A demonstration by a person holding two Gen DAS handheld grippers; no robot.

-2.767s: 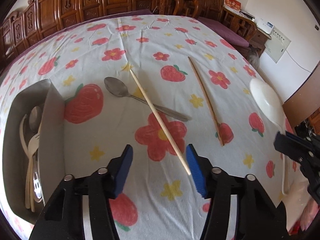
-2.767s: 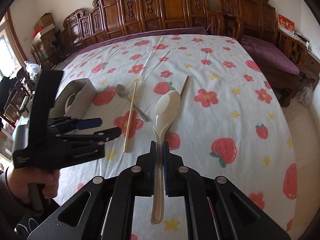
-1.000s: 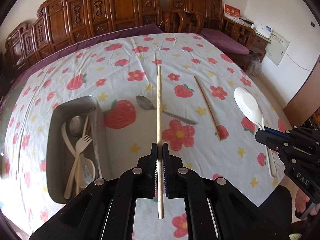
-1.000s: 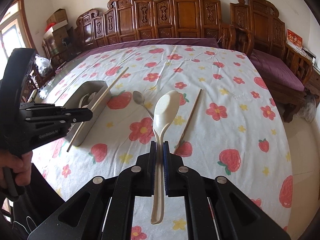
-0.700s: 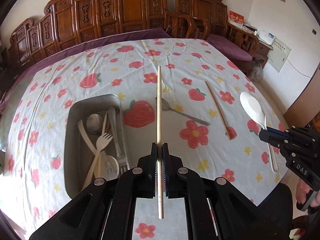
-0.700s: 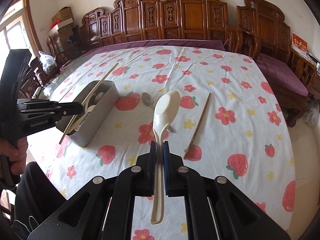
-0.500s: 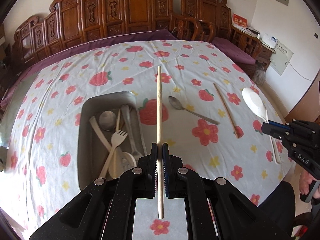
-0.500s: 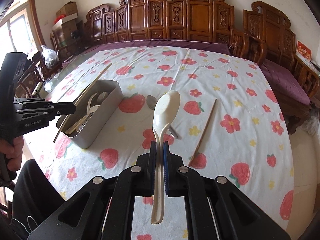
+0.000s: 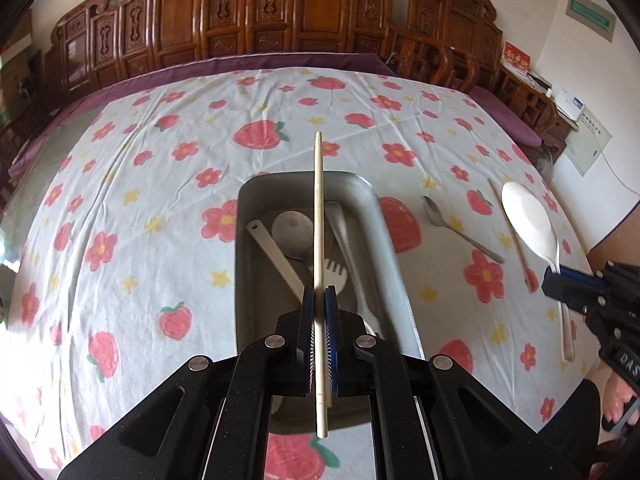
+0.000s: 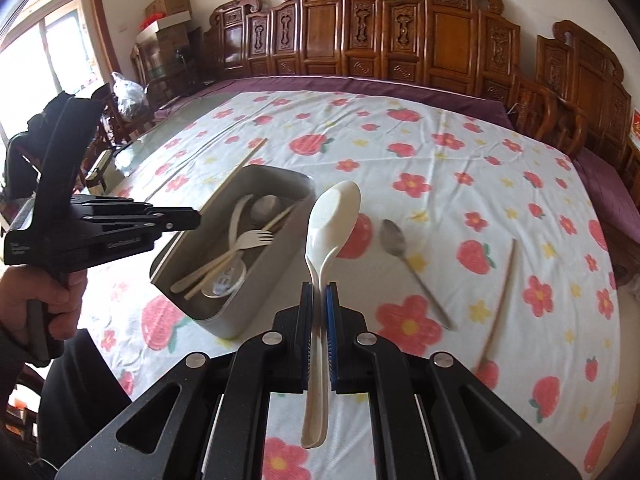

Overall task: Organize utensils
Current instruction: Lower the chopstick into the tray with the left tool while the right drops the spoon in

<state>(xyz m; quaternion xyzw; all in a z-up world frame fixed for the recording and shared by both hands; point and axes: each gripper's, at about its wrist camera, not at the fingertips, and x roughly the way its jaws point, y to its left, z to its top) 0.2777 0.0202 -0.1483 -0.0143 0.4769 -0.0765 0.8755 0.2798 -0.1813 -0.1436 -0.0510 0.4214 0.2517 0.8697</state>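
My left gripper [image 9: 319, 300] is shut on a pale wooden chopstick [image 9: 318, 208], which points forward above the grey metal tray [image 9: 390, 248]. In the tray lie a metal spoon [image 9: 292, 230], a cream fork [image 9: 335, 276] and other utensils. My right gripper [image 10: 319, 292] is shut on the handle of a large cream plastic spoon [image 10: 332, 212], held in the air just right of the tray [image 10: 256, 280]. The left gripper [image 10: 176, 220] and its chopstick [image 10: 250, 156] show over the tray's left side. On the cloth lie a metal spoon [image 10: 394, 242] and a brown chopstick [image 10: 500, 296].
The round table wears a white cloth with strawberries and flowers [image 9: 160, 184]. Carved wooden chairs [image 10: 400, 40] ring its far side. A person's hand [image 10: 24, 300] grips the left gripper's handle at the table's near left edge. A window [image 10: 36, 40] and boxes are at the far left.
Both grippers have swung left across the table. The left one, earlier over the cloth beside the tray, now holds its chopstick above the tray. The right one has carried its spoon nearer the tray.
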